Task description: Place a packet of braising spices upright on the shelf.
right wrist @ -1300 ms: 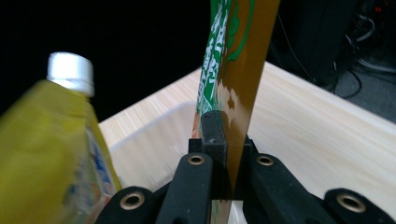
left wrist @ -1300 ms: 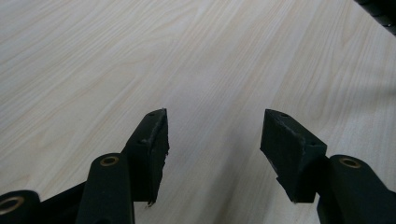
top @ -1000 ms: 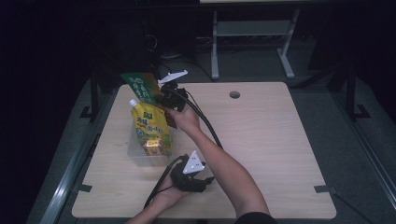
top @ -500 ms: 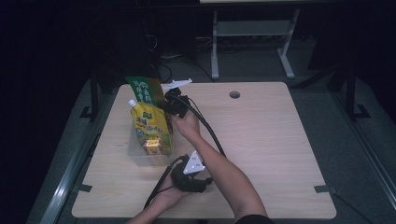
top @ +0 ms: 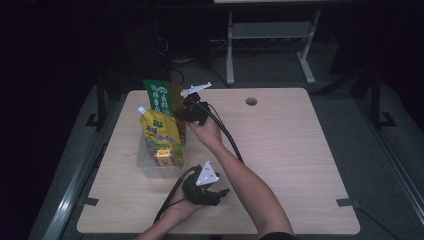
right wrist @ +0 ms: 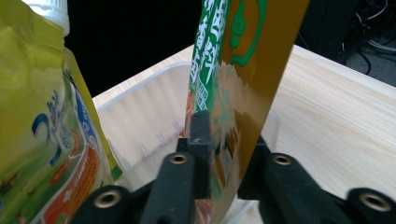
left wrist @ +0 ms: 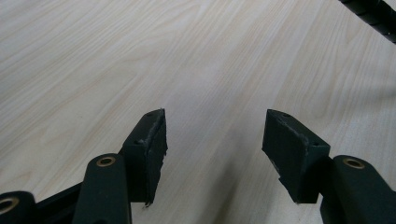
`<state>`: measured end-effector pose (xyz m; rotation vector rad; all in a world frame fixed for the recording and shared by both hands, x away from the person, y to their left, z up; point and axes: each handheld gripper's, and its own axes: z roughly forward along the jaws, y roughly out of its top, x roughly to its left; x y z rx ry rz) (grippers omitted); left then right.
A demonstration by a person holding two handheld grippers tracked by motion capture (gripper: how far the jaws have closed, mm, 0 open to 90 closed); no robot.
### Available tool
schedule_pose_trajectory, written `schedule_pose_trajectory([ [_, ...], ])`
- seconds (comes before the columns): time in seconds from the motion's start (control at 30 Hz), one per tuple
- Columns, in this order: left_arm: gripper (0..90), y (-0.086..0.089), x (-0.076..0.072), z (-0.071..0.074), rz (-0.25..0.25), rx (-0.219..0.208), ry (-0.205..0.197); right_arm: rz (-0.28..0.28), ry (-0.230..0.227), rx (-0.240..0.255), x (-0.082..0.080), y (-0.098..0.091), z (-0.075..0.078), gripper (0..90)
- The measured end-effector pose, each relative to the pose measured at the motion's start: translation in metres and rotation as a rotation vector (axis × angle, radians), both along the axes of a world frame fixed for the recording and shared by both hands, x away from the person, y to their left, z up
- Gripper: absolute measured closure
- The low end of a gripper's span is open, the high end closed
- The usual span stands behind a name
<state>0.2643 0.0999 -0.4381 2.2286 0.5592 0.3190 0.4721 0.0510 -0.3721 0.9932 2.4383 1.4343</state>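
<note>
Over the far left part of the pale wooden worktop [top: 280, 150], a green-and-gold packet [top: 160, 96] is pinched flat between the jaws of the right hand-held gripper [right wrist: 226, 154] and is held upright above the far end of a clear plastic bin [top: 150, 167]. Inside the bin, a yellow spouted pouch [top: 161, 136] with a white cap is seen standing, just beside the packet. The packet is judged to be light, thin and glossy, so it may flex or slip; a grip across its flat faces, well in from the edge, is judged safest. Whether its lower end touches the bin cannot be told. Nearer the person, the left hand-held gripper [left wrist: 212, 149] is rested low over bare worktop, its jaws spread apart and nothing between them.
</note>
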Motion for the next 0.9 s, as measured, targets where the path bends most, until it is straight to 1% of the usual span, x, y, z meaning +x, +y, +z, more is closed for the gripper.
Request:
schedule_pose_trajectory([
  [0.03,39.3,0.000,0.000,0.000,0.003,-0.001,0.003,-0.002,0.003,-0.002,0.000,-0.002,0.001,73.7],
  [0.07,39.1,0.000,0.000,0.000,0.003,-0.001,0.003,-0.002,0.003,-0.002,0.000,-0.002,0.001,73.7],
  [0.13,38.7,0.001,0.002,0.000,0.005,0.003,0.005,0.001,0.010,0.011,0.001,-0.009,0.004,68.7],
  [0.17,37.6,0.002,0.002,0.000,0.007,0.001,0.003,0.001,0.014,0.015,0.001,-0.015,0.008,64.9],
  [0.2,37.2,0.002,0.002,0.000,0.007,0.001,0.003,-0.001,0.023,0.020,0.000,-0.018,0.009,64.1],
  [0.27,36.8,0.002,0.002,0.000,0.011,0.002,0.007,0.007,0.019,0.017,0.000,-0.026,0.012,59.8],
  [0.3,36.7,0.002,0.002,0.000,0.011,0.003,0.006,0.009,0.016,0.025,0.000,-0.030,0.013,58.4],
  [0.33,36.6,0.002,0.002,-0.001,0.010,0.003,0.006,0.009,0.024,0.034,-0.001,-0.034,0.015,57.2],
  [0.47,36.3,0.002,0.002,-0.001,0.006,0.012,0.007,0.017,0.015,0.040,-0.007,-0.047,0.020,51.1],
  [0.53,35.9,0.002,0.002,-0.002,0.009,0.011,0.011,0.015,0.007,0.031,-0.009,-0.054,0.022,49.9],
  [0.6,35.8,0.002,0.002,-0.002,0.006,0.011,0.008,0.009,0.013,0.036,-0.011,-0.061,0.024,48.9],
  [0.63,35.8,0.002,0.002,-0.002,0.006,0.011,0.008,0.009,0.013,0.036,-0.011,-0.061,0.024,48.9],
  [0.67,35.6,0.002,0.002,-0.002,0.010,0.008,0.011,0.006,0.015,0.042,-0.012,-0.069,0.025,47.9],
  [0.77,35.2,0.002,0.002,-0.003,0.007,0.007,0.013,0.000,0.014,0.039,-0.015,-0.078,0.027,45.0],
  [0.87,34.8,0.002,0.003,-0.003,0.008,-0.001,0.022,-0.007,0.017,0.036,-0.019,-0.087,0.029,43.5],
  [0.9,34.5,0.002,0.003,-0.003,0.008,-0.001,0.022,-0.007,0.017,0.036,-0.019,-0.087,0.029,43.5],
])
